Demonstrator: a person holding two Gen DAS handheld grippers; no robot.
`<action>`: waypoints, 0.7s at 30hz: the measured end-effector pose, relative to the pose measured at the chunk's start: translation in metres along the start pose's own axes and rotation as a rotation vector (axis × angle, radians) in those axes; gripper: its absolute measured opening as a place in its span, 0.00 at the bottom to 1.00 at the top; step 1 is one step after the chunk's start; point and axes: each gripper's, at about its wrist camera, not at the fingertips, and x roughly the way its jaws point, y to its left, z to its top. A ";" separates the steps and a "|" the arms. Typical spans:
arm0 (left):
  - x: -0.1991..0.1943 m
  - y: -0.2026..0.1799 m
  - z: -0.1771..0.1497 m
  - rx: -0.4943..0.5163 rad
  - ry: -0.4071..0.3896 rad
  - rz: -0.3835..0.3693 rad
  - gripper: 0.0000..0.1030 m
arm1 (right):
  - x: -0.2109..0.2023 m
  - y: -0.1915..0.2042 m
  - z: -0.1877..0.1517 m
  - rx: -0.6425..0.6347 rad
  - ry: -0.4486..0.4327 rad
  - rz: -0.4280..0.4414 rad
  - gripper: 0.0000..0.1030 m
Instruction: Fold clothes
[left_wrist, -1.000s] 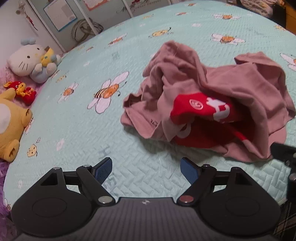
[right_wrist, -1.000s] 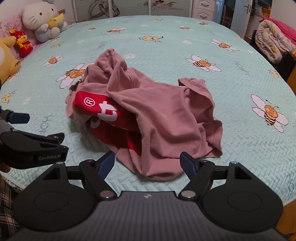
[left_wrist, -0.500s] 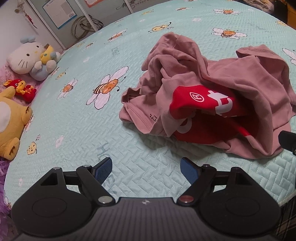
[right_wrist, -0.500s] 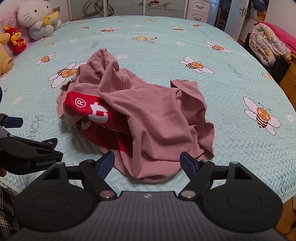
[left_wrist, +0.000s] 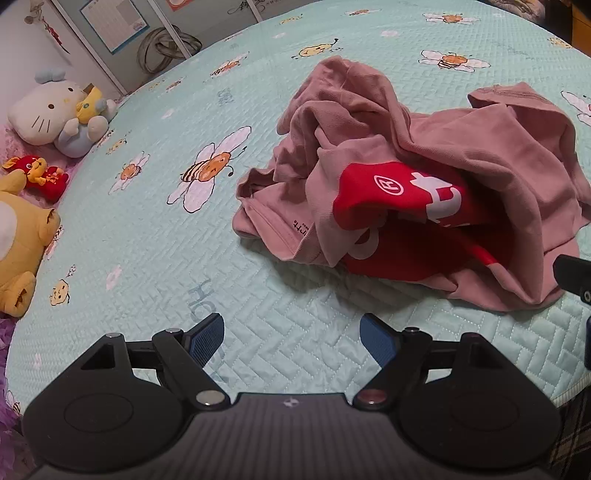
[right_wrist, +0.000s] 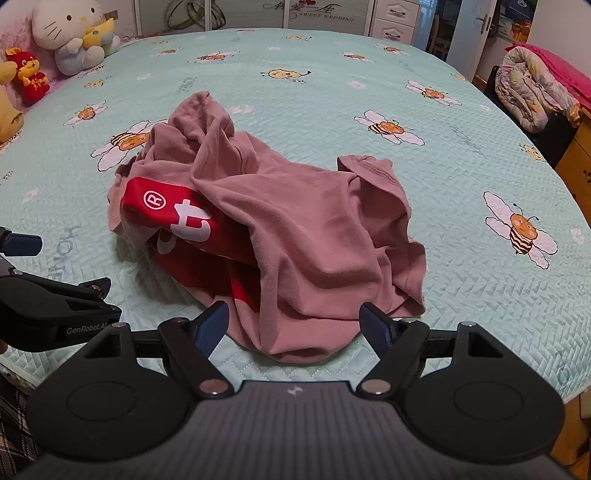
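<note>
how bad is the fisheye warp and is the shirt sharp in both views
Left wrist view: strong warp, the bed edge bows into an arc; the shirt is sharp, its small hem print readable. Right wrist view: same bulge, cabinets lean at the top; shirt sharp, soft shadow along its near edge, no glare.

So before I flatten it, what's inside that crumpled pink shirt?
A red panel with white print shows in the pink shirt opening. Whether it is the shirt's own front or a separate garment is hidden by the folds.
</note>
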 end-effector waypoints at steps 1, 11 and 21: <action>0.000 0.000 0.000 0.001 0.000 0.001 0.82 | 0.000 0.000 0.000 -0.001 0.000 -0.002 0.75; 0.000 -0.003 0.000 0.012 -0.002 0.010 0.82 | 0.004 -0.002 -0.002 0.004 0.009 -0.003 0.75; 0.000 -0.002 0.000 0.014 -0.003 0.011 0.82 | 0.005 -0.001 -0.002 0.006 0.013 0.010 0.75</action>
